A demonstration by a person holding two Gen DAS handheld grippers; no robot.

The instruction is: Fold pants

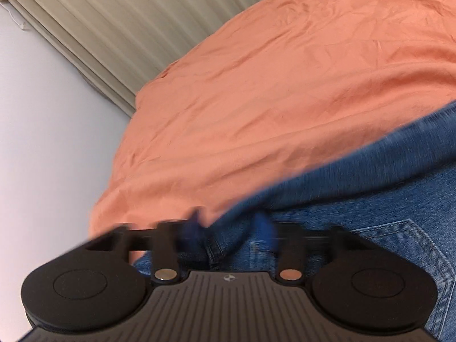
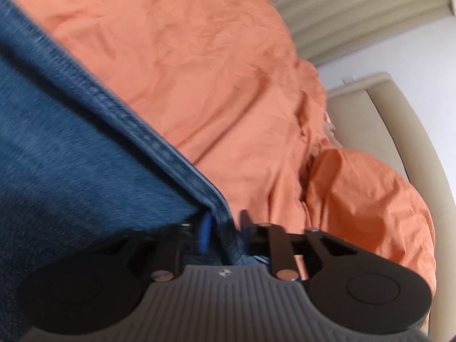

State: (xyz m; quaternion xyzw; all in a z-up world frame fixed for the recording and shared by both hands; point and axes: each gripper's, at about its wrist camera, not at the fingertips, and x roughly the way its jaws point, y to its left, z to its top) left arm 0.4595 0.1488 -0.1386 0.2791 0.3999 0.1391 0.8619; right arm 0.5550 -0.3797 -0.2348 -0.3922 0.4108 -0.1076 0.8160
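In the left wrist view, a white wall [image 1: 42, 142] fills the nine o'clock side, and a beige pleated curtain [image 1: 119, 22] runs from eleven o'clock down toward the centre. An orange bedspread [image 1: 285, 85], wrinkled all over, takes up the middle and the one to three o'clock area. The blue denim pants [image 1: 356, 193] lie on it from three o'clock down to five o'clock, with a stitched back pocket [image 1: 404, 245] showing near four o'clock. At six o'clock the left gripper [image 1: 229, 228] has its two blue-tipped fingers [image 1: 266, 228] spread wide apart; an edge of the denim lies between them, but neither pad presses on it. That part of the picture is smeared by motion blur.

In the right wrist view, the pants [image 2: 71, 156] cover the nine o'clock side from ten o'clock down to seven, their stitched seam edge [image 2: 148, 139] running diagonally toward the centre bottom. The orange bedspread [image 2: 213, 71] fills the twelve o'clock area and the middle, bunching into a rounded mound [image 2: 370, 193] at four o'clock. The curtain [image 2: 342, 5] sits at one o'clock, the wall [image 2: 413, 48] at two, and a beige padded headboard [image 2: 399, 131] curves down the three o'clock edge. At six o'clock the right gripper [image 2: 225, 225] stands partly parted, the folded seam edge of the denim passing between its fingers [image 2: 205, 228]. Through the blur, the cloth appears loose and not pinched.
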